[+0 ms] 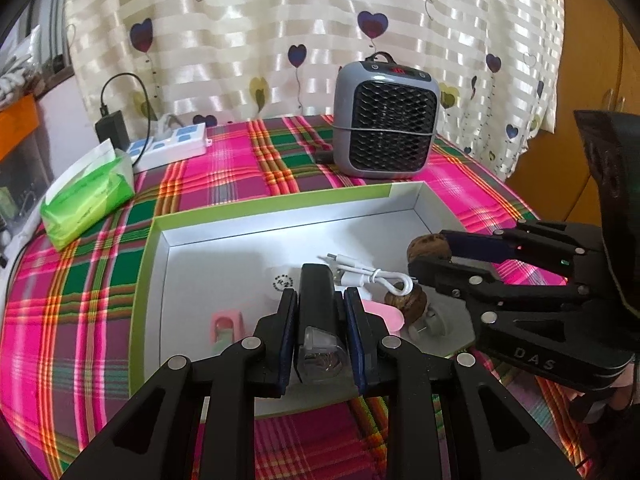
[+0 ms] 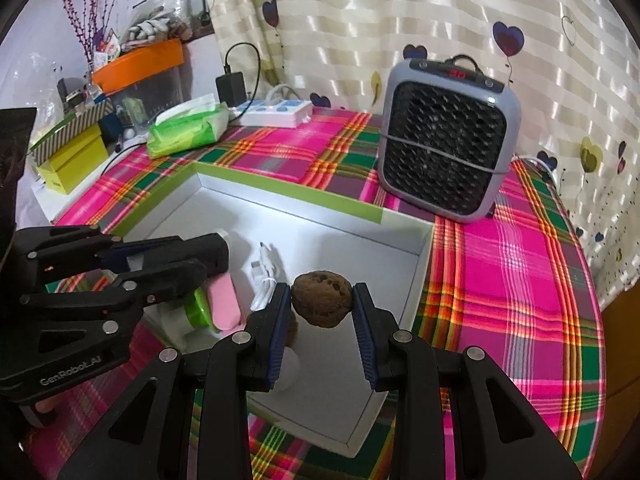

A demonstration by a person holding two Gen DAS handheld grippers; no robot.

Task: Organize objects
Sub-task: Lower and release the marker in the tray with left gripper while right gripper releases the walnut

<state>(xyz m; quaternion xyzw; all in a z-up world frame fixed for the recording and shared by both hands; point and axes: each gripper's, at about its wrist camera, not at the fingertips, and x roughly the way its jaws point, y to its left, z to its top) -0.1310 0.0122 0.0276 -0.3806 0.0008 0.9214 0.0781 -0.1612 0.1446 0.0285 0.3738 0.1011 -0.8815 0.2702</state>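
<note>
Black and boxy, a small plastic bike lamp with a clear lens (image 1: 318, 320) is sitting clamped between the blue pads of the left gripper (image 1: 320, 300), which is hanging over the near part of a shallow white cardboard box lid with a lime-green rim (image 1: 276, 204). The right gripper (image 2: 322, 300) is pinching a brown, wrinkled walnut (image 2: 322, 300) between its own blue pads, above the same lid's right half. Inside the lid are lying a coiled white charging cable (image 1: 364, 276), a second brown walnut (image 1: 406, 304) touching the cable's loop, a pink oval piece (image 1: 380, 318), a small pink-framed item (image 1: 226, 326) and a round white item with a printed ring mark (image 1: 282, 282). The lid is resting on a pink, green and orange plaid tablecloth (image 1: 80, 280). Behind it a grey fan heater with a black grille (image 1: 386, 120) is standing upright, and well to the left are lying a green tissue pack (image 1: 90, 192) and a white power strip with blue sockets (image 1: 172, 146).
</note>
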